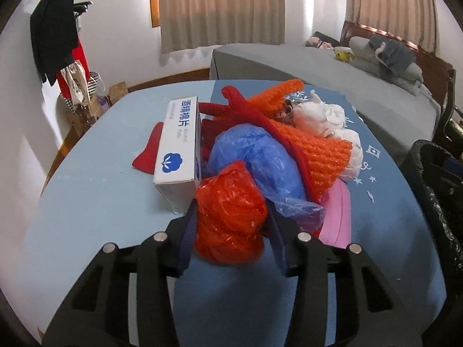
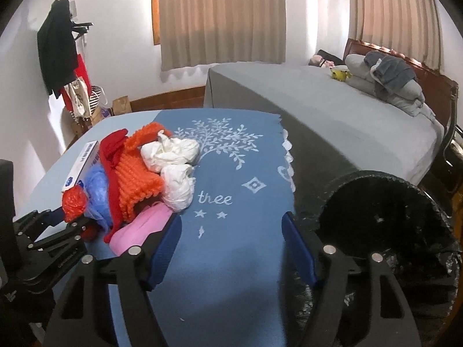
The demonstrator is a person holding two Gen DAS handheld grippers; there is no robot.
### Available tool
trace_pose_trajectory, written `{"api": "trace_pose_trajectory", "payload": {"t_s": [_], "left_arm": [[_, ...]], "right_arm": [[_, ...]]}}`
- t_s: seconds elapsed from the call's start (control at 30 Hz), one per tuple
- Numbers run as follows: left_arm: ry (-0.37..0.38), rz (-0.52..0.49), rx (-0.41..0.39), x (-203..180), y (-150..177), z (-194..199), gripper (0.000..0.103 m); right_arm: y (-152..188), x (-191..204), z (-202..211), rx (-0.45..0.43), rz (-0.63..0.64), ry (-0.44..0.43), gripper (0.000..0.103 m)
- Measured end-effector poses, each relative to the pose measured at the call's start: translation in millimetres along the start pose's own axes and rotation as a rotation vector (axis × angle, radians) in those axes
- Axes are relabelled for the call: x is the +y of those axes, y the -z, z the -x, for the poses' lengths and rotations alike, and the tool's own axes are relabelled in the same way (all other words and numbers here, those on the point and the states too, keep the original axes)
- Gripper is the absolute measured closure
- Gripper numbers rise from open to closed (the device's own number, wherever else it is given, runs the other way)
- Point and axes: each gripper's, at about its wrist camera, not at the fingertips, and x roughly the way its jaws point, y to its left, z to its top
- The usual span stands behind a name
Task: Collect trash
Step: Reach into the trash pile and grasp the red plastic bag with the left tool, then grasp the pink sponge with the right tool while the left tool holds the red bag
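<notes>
The left claw (image 1: pixel 231 225) holds the crumpled red plastic bag (image 1: pixel 230 217) at the desk's (image 1: pixel 86 196) near edge, while the right claw (image 2: pixel 231 231), wide and empty, waits beside the black trash bag (image 2: pixel 385 225) off its right edge.

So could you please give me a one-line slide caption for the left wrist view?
Left gripper jaws straddle a crumpled red plastic bag at the near edge of a trash pile.

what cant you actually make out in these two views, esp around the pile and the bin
- Black trash bag: its inside is plain dark in the right wrist view, and the frame edge crops it in the left.
- Pink item: mostly under the pile.
- Red plastic bag: the left gripper flanks it; contact unclear.
- White box: small print unreadable.
</notes>
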Motion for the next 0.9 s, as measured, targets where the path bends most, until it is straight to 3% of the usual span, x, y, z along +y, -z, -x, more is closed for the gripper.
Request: {"api": "trace_pose_trajectory", "payload": {"t_s": [0.3,0.7,0.9], "left_arm": [[-0.036,0.023,-0.049,17.5,10.0,30.5,0.063],[-0.079,0.051,-0.025,45.2,16.6,34.5,0.063],[-0.076,0.051,-0.021,44.0,15.6,34.1,0.062]], "right_arm": [[5.8,20.2,-6.0,0.014,0.012,-0.029,0.033],[20.1,73.0,-31.6,0.105,0.061,-0.123,0.033],[31.6,75.5,-45.1,0.158,0.089,-0.079,0.033]]}}
